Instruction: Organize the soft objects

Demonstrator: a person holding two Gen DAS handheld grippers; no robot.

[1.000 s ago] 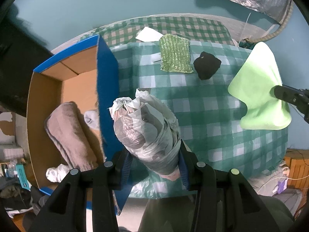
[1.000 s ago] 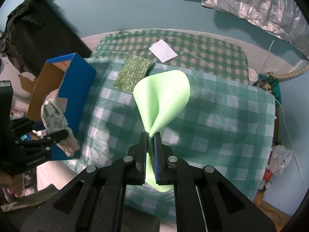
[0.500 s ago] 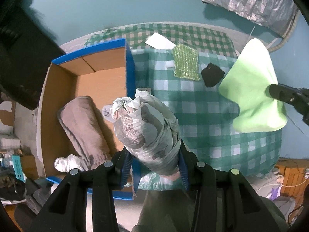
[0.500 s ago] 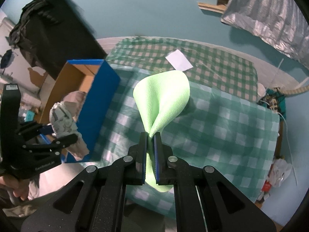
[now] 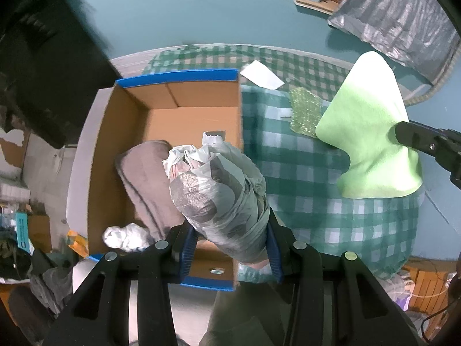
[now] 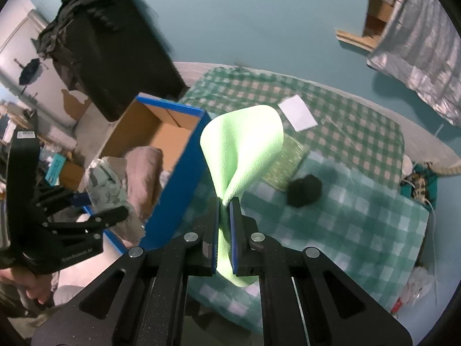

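Observation:
My left gripper (image 5: pixel 229 230) is shut on a crumpled grey-and-white plastic bag bundle (image 5: pixel 216 187), held over the near right corner of an open cardboard box with blue edges (image 5: pixel 178 75). Inside the box lie a folded brown towel (image 5: pixel 147 178) and a white sock (image 5: pixel 126 236). My right gripper (image 6: pixel 225 201) is shut on a light green cloth (image 6: pixel 245 147) that hangs above the checked tablecloth (image 6: pixel 360 207), beside the box's blue wall (image 6: pixel 184 184). The left gripper (image 6: pixel 95 207) with the bag bundle (image 6: pixel 106 181) shows at the left of the right wrist view.
On the tablecloth (image 5: pixel 302 173) lie a green sparkly knitted square (image 5: pixel 305 109), a white paper (image 5: pixel 262 75) and a black fabric lump (image 6: pixel 304 190). A large black bin (image 6: pixel 115 52) stands behind the box. Clutter covers the floor to the left.
Both grippers have moved left and up, carrying their loads. The bag bundle now hangs over the box's inside instead of over its wall. The green cloth has come closer to the box.

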